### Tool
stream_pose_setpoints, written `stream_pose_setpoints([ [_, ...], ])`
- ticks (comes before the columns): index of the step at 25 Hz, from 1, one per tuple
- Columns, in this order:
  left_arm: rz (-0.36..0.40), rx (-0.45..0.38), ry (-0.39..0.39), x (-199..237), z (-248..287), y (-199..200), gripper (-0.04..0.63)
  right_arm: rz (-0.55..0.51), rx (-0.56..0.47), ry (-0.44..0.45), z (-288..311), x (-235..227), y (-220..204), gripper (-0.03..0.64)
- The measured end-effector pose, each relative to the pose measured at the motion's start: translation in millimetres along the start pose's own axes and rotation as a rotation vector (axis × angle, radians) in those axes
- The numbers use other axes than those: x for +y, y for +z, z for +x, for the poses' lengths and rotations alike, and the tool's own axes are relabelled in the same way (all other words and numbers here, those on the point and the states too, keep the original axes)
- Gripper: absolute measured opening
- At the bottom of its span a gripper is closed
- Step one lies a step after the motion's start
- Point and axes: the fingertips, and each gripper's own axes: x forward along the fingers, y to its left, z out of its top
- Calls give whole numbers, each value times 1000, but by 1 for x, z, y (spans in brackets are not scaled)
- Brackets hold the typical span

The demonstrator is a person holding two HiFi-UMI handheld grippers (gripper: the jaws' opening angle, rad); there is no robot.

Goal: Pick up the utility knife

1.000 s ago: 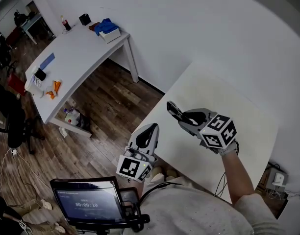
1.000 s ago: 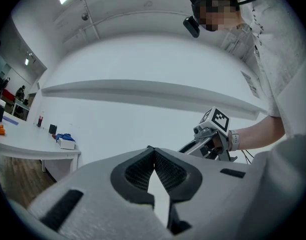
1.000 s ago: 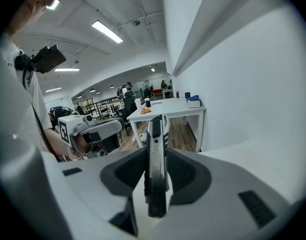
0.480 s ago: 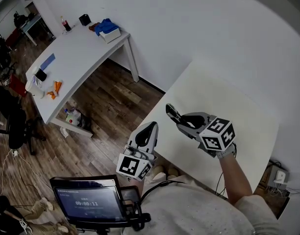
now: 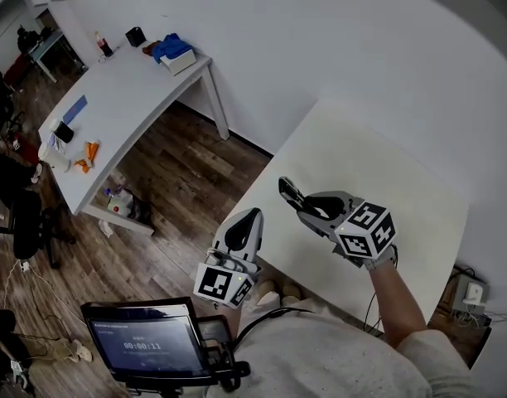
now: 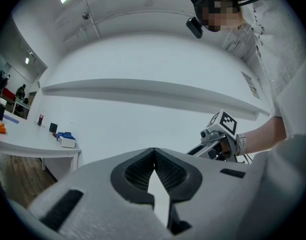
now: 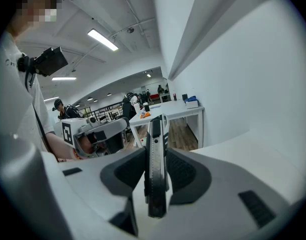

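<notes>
A far white desk (image 5: pixel 121 98) carrying small clutter stands at upper left, over wood floor (image 5: pixel 179 181). The left claw (image 5: pixel 252 215), jaws pressed together with nothing between them, hovers just off the pale desk's (image 5: pixel 386 172) near edge. To its right, the right claw (image 5: pixel 307 206) clamps the utility knife (image 5: pixel 291 191) lengthwise between its jaws, above that desk.

You are working in an open-plan office or lab workspace. Your white bench (image 5: pixel 378 172) stands against a plain white wall (image 5: pixel 320 40). To your left, a second white bench (image 5: pixel 121 98) carries everyday desk clutter, including a drinks bottle (image 5: pixel 99 43) and a blue cloth (image 5: pixel 169 48) on a white box. The floor (image 5: pixel 179 189) is wood plank, with a black office chair (image 5: pixel 26 222) and loose cables (image 5: pixel 20 265) on it. In the right gripper view, long ceiling strip lights (image 7: pixel 103 39) run over a deep room with other people (image 7: pixel 58 109) in it.
</notes>
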Motion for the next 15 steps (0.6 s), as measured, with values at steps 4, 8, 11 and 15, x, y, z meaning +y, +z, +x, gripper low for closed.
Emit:
stream_pose_setpoints([
  [4, -3, 9, -3, -2, 2, 0, 8, -5, 5, -4, -2, -2, -1, 130],
  [8, 3, 12, -1, -2, 2, 0, 8, -6, -3, -4, -3, -4, 1, 130],
  [11, 5, 14, 7, -1, 0, 0, 8, -9, -10, -1, -4, -4, 2, 130],
  [15, 19, 6, 29, 4, -2, -1, 8, -10, -20, 5, -5, -5, 7, 130],
])
